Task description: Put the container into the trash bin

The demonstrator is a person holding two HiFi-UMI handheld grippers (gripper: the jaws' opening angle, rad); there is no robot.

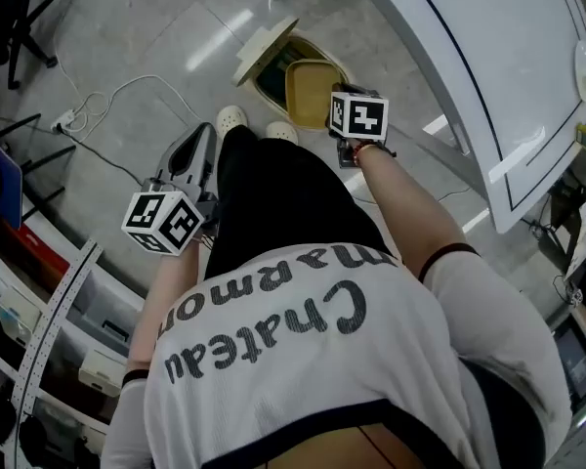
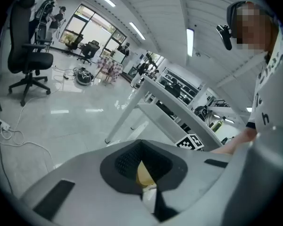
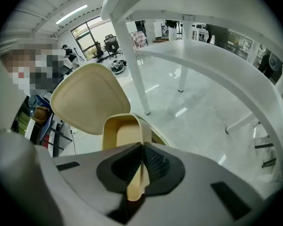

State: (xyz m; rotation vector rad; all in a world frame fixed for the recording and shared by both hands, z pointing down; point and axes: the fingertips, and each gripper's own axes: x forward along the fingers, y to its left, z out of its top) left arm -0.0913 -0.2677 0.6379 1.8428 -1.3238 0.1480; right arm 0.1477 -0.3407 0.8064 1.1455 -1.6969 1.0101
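- My right tongs (image 3: pixel 142 147) are clamped narrow on the thin wall of the container (image 3: pixel 125 128), with their dark ribbed pads pressed to either side of its rim.
- The container is a pale yellow, smooth plastic tub with rounded corners and an open mouth. It hangs just over the trash bin (image 1: pixel 270 84) and is not yet inside it.
- My left tongs (image 2: pixel 141 145) sit tip to tip with nothing gripped. Only a sliver of pale yellow shows through the gap behind the tips.
- In the head view those left tongs hang low on the left, well apart from the bin.
- The bin is rounded with a dark inside, and its cream lid (image 3: pixel 87 98) is tipped up and open on the far-left side.
- The bin stands on glossy grey floor (image 1: pixel 156 47), near the leg of a white surface (image 1: pixel 508 66) on the right.
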